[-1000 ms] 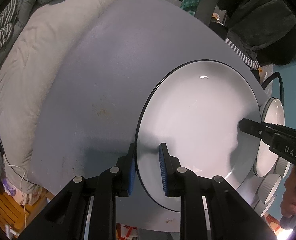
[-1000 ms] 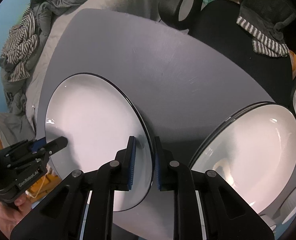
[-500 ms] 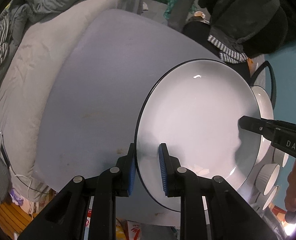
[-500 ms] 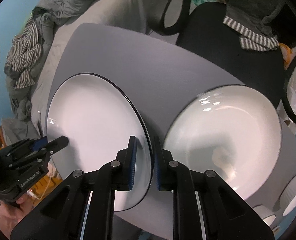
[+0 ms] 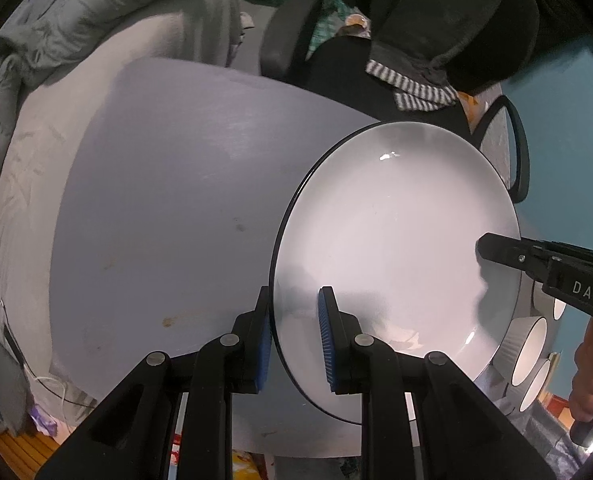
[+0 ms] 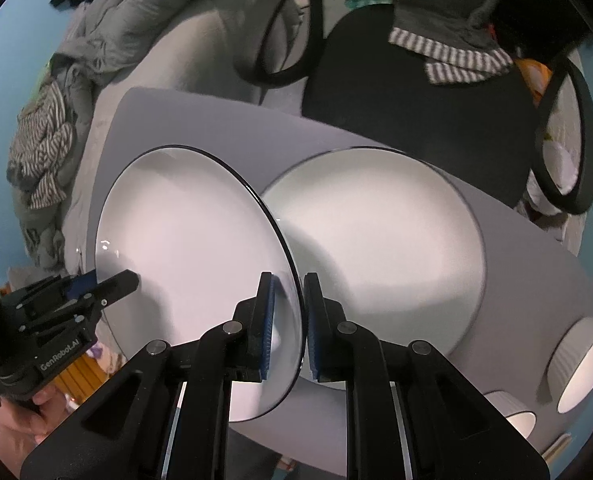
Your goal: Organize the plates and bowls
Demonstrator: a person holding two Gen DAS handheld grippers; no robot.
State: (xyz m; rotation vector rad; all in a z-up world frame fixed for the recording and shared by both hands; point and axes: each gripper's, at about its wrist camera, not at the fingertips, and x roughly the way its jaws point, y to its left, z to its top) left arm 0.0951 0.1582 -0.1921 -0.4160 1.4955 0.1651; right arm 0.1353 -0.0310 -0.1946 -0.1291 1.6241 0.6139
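Observation:
Both grippers hold one large white plate with a thin black rim (image 5: pixel 396 240), lifted off the grey table (image 5: pixel 168 200). My left gripper (image 5: pixel 294 332) is shut on its left rim. My right gripper (image 6: pixel 288 328) is shut on the opposite rim; the plate also shows in the right wrist view (image 6: pixel 192 248). A second white plate (image 6: pixel 376 248) lies flat on the table just right of the held one. Ribbed white bowls (image 6: pixel 580 364) stand at the table's right end; they also show in the left wrist view (image 5: pixel 530 348).
A black office chair (image 6: pixel 416 112) draped with dark and striped clothes stands behind the table. A bed with grey bedding (image 5: pixel 76 32) lies to the left. Another small bowl (image 6: pixel 508 412) sits near the front right table edge.
Both grippers have carried the held plate up and to the right. The second plate on the table now sits directly beside and partly behind it.

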